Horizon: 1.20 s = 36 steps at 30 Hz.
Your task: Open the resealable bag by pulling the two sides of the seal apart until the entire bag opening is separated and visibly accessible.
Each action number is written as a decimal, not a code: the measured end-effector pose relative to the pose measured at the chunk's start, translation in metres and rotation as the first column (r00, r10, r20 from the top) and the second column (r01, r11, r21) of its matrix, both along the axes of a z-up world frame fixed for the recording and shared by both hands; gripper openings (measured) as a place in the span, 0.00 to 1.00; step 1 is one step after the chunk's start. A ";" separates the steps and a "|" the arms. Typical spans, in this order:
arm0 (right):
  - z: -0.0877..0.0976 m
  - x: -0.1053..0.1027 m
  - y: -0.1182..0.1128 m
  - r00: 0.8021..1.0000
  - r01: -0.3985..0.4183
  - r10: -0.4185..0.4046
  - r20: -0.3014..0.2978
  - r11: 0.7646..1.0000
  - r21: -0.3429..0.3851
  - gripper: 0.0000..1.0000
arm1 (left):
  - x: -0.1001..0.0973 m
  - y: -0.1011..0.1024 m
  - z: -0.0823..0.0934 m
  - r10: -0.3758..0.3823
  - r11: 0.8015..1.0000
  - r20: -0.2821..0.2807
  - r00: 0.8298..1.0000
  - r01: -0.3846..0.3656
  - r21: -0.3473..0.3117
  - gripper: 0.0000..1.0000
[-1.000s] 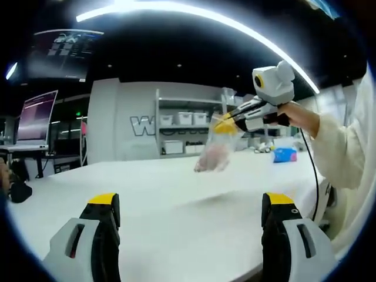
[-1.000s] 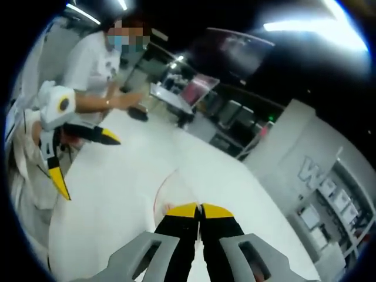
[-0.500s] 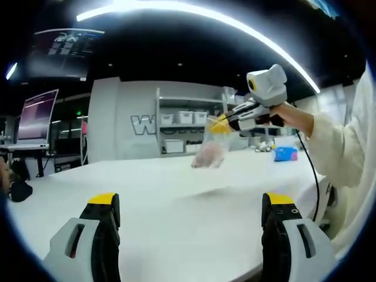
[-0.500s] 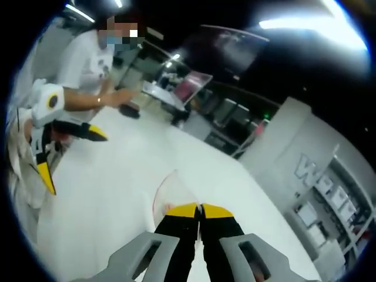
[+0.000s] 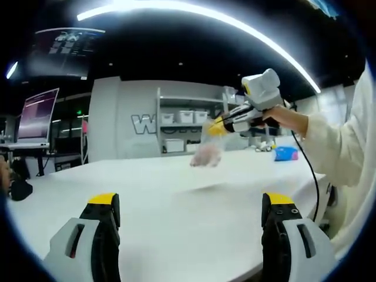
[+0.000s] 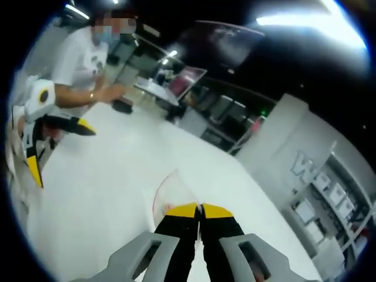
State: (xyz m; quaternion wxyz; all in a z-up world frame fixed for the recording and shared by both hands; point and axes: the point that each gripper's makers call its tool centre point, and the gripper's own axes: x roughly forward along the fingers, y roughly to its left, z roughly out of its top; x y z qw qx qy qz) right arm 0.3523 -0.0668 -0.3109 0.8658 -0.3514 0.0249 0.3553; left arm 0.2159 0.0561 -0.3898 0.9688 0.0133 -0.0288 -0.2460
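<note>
At about one o'clock in my left gripper view, I see my right gripper (image 5: 218,126) held up above the white table (image 5: 176,194), its yellow-tipped jaws pinched together on the top edge of the resealable bag (image 5: 207,150). The bag hangs down from that pinch, clear plastic with something pale pink inside that I cannot identify, and its lower end sits just above the table surface; whether it touches I cannot tell. A hand (image 5: 281,117) in a white sleeve (image 5: 335,150) grips the handle, coming in from three o'clock.

My left gripper (image 5: 191,207) rises from six o'clock with its jaws spread wide and nothing between them. It is well apart from the bag.

From the right gripper view, my own jaws (image 6: 200,209) are closed tight at six o'clock, yellow tips pressed together, with the clear edge of the bag (image 6: 167,191) curling up out of them toward eleven o'clock. At nine o'clock I see the left gripper (image 6: 56,144), jaws parted, and beyond it at eleven o'clock another person (image 6: 79,64) in a white top with a hand on the table's far end.

Behind the table at twelve o'clock in the left view stand shelves with white bins (image 5: 182,120) against a grey wall, and a blue object (image 5: 285,154) lies on the table at three o'clock.
</note>
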 end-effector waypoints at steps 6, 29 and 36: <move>-0.001 0.009 -0.001 1.000 0.011 -0.011 -0.004 1.000 0.003 0.00 | 0.000 0.000 -0.001 -0.001 1.000 -0.002 1.000 0.001 0.001 0.99; -0.011 0.034 -0.003 0.999 0.051 -0.051 -0.016 0.999 -0.002 0.00 | 0.000 0.003 0.006 -0.001 1.000 0.009 1.000 0.001 0.004 0.99; -0.010 0.044 -0.003 0.998 0.063 -0.064 -0.010 0.998 -0.006 0.00 | 0.002 0.007 0.009 0.002 1.000 0.008 1.000 -0.002 0.005 0.99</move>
